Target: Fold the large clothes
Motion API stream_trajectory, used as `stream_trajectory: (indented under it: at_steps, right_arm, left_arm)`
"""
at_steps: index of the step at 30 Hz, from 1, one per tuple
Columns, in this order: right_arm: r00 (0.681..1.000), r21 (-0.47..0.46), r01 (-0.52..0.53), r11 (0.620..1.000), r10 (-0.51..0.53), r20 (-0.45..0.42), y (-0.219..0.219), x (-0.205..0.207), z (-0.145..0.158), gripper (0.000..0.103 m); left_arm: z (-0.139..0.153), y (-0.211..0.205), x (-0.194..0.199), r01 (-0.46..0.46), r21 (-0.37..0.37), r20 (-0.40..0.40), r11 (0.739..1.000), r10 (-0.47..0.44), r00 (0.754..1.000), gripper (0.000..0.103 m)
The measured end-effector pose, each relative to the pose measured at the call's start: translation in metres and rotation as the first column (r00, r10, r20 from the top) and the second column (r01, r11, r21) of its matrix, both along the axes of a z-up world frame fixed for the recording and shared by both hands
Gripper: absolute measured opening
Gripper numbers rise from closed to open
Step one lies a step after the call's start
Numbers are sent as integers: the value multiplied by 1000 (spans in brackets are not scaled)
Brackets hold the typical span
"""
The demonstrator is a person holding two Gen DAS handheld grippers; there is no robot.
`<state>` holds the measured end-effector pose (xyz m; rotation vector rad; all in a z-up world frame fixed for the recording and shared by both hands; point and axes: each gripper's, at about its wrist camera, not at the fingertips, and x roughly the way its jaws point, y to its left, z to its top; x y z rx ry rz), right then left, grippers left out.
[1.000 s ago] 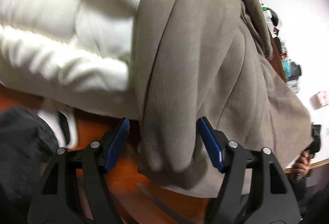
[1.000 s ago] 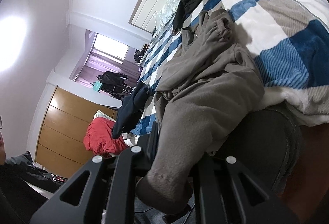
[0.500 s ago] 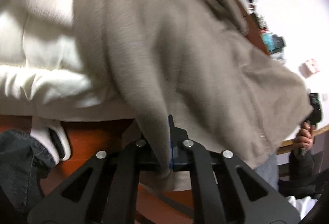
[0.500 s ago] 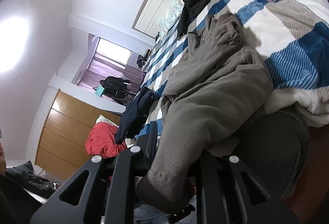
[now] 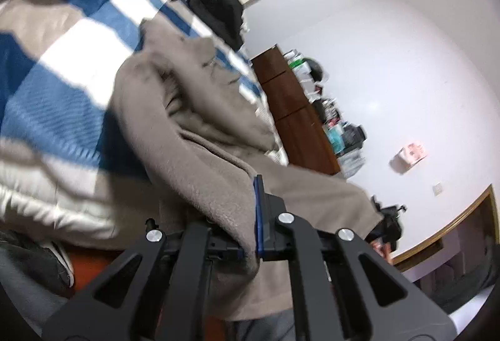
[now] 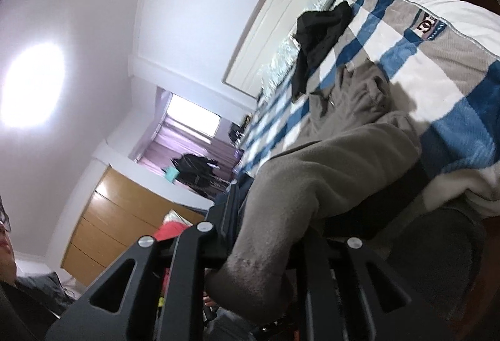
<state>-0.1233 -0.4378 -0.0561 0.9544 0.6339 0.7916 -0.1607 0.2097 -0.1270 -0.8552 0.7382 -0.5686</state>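
Note:
A large taupe fleece garment [image 5: 193, 134] lies on the blue, white and beige striped bedspread [image 5: 53, 84] and hangs over the bed's near edge. My left gripper [image 5: 250, 234] is shut on a fold of its hem, with one blue pad [image 5: 258, 216] showing against the fleece. In the right wrist view the same garment [image 6: 350, 141] runs from the bed down to my right gripper [image 6: 265, 241], which is shut on a thick bunch of its fabric. The cloth covers the right fingertips. The other gripper shows small at the garment's far corner [image 5: 387, 222] in the left wrist view.
A black garment [image 6: 322, 31] lies further up the bed near a pillow [image 6: 281, 59]. A dark wooden dresser [image 5: 297, 119] with clutter on top stands by the white wall. A light wood wardrobe [image 6: 106, 225] and a red item [image 6: 172, 230] are beyond the bed.
My left gripper went from open around the hem to shut on it, then rose, lifting the fabric so the bed top came into view. The right gripper kept its hold and rose slightly.

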Motion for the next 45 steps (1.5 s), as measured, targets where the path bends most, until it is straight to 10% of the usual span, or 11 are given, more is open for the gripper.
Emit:
stream_trajectory:
  at_steps: [10,20,28,37,40,42,45]
  right_arm:
    - [989,18,144,989,-143,-27,-3,113,29,16]
    - [978,-161,182,970,-195,-71,20,290,21,16]
    - [938,-459,63,886,-209,-275,55,448,-70,16]
    - [884,-523,-47,851,-208,-418,55,485,-155,16]
    - [901,-520,-91,849,-152,-406,53,479,-143,24]
    - [911,-523,-124,843,-112,-396,54,468,-129,34]
    - [941,-520,-135,843,-56,-334,56,442,-98,73]
  left_arm:
    - [47,22,118,-135,-82,-34,988,132,991,5]
    - [8,34,303,-215,-28,-161,976,208,965,5]
    - [-75,26,423,-169,178,-347,969,223,911,6]
    - [-117,12,462,-28,347,-420,937,182,889,9]
    - [-106,8,453,1,364,-391,931,152,908,22]
    - [-98,5,444,9,347,-373,938,129,919,61]
    - [-82,5,424,12,371,-364,929,133,922,85]
